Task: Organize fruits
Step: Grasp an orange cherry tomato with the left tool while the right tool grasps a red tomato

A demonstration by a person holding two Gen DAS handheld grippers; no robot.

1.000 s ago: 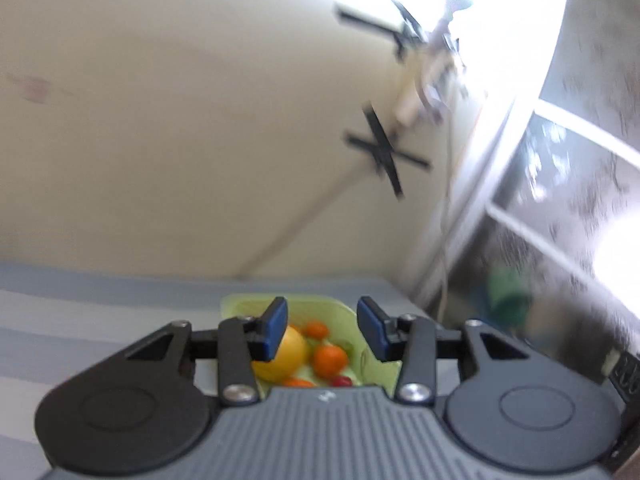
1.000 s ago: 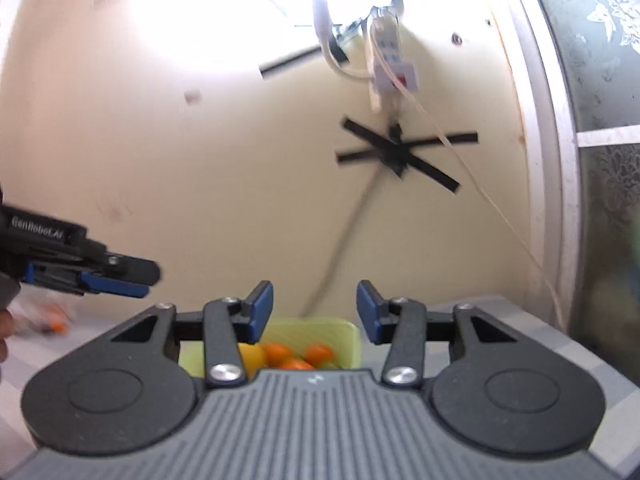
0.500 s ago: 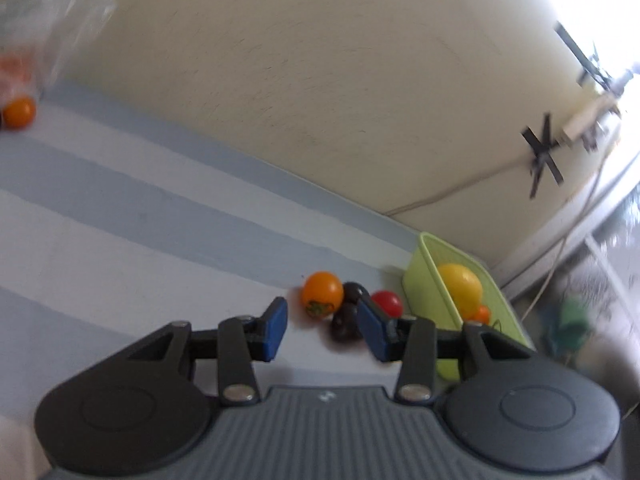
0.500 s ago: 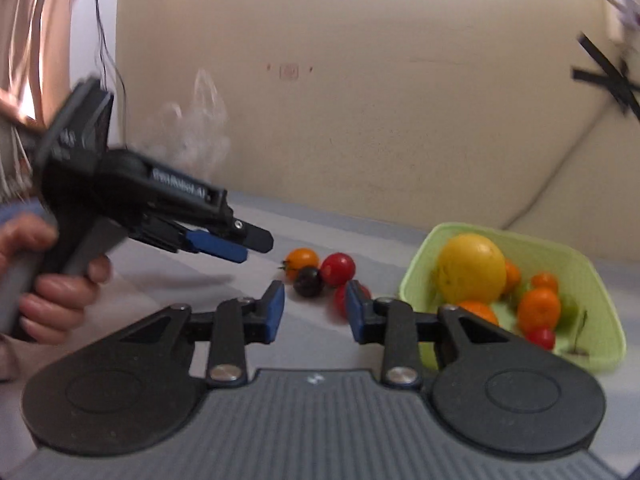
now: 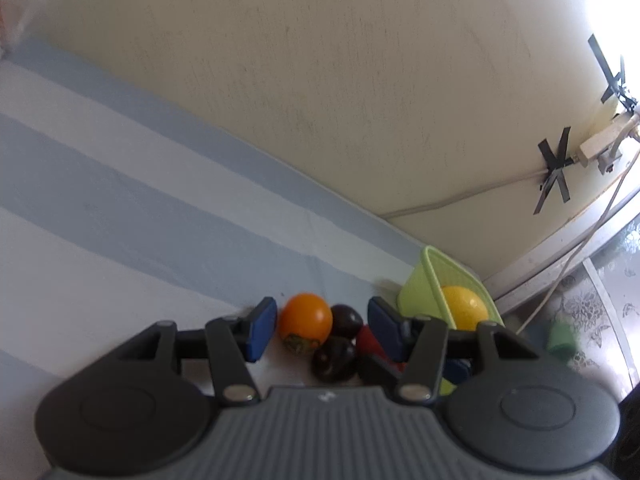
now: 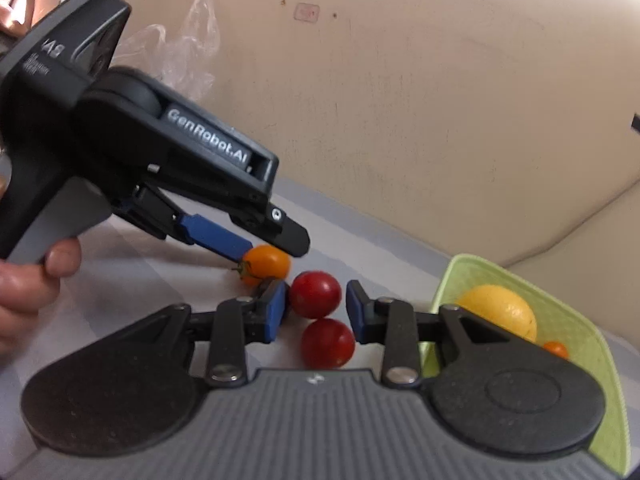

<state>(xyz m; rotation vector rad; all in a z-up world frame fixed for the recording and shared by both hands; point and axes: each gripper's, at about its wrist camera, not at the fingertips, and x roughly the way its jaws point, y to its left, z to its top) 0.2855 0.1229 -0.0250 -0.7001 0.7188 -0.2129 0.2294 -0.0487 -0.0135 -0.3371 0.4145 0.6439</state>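
Note:
Loose fruit lies on the striped cloth left of a green basket (image 5: 424,272). In the left wrist view an orange tomato (image 5: 306,318) and two dark fruits (image 5: 346,318) sit between the pads of my left gripper (image 5: 324,330). Its jaws are opening and neither pad presses on anything. From the right wrist view the left gripper (image 6: 272,250) straddles that orange tomato (image 6: 268,264). My right gripper (image 6: 316,312) is closing around a red tomato (image 6: 314,294), with a small gap still at its right pad. A second red tomato (image 6: 328,342) lies nearer the camera.
The basket (image 6: 472,264) holds a lemon (image 6: 500,312) and a small orange fruit (image 6: 556,350). A hand (image 6: 28,280) grips the left tool. A crumpled plastic bag (image 6: 180,48) stands at the back left against the wall, and a cable (image 5: 460,200) runs along it.
Both grippers swung from the basket down to the loose fruit. The left jaws widened around the orange tomato. The right jaws narrowed around a red tomato.

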